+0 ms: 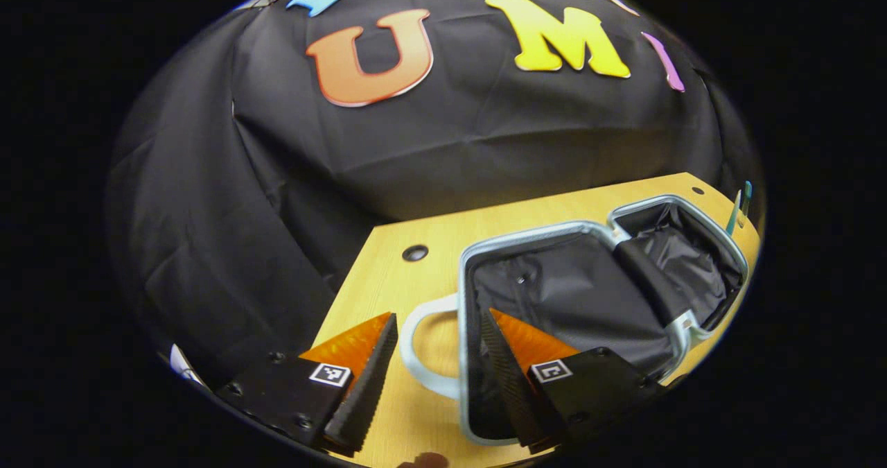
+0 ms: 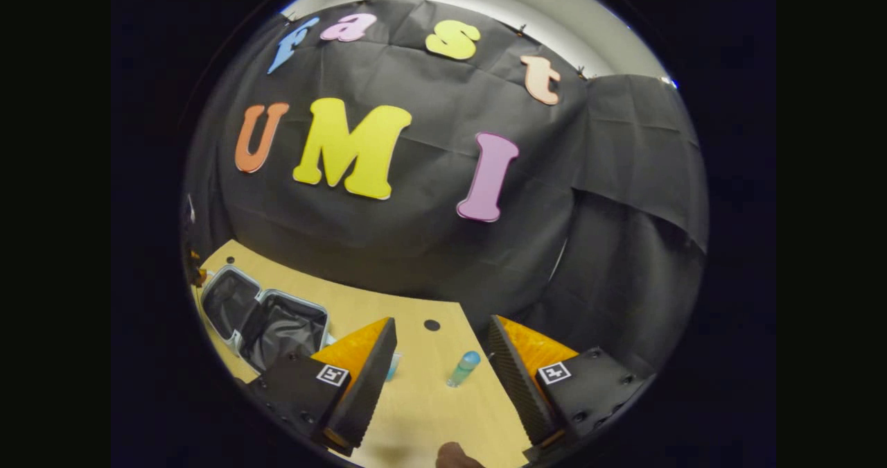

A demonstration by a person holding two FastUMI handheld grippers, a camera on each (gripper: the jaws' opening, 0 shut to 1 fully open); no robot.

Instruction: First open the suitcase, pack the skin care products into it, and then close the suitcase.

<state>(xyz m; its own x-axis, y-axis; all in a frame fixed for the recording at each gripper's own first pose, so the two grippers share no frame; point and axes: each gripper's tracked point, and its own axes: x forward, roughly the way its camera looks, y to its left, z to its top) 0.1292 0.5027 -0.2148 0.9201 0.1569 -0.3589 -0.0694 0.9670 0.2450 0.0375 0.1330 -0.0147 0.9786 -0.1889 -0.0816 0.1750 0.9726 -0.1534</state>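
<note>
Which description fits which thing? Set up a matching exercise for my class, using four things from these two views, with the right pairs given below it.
Things:
1. suitcase
2. suitcase handle
3. blue bottle
4. right gripper

Descriptions:
a. lying on the table between two open fingers
b. open, holding nothing
c. lying open, black lining showing
d. pale loop between the left gripper's fingers, ungripped

Pairs: 1-c, 2-d, 3-a, 4-b
</note>
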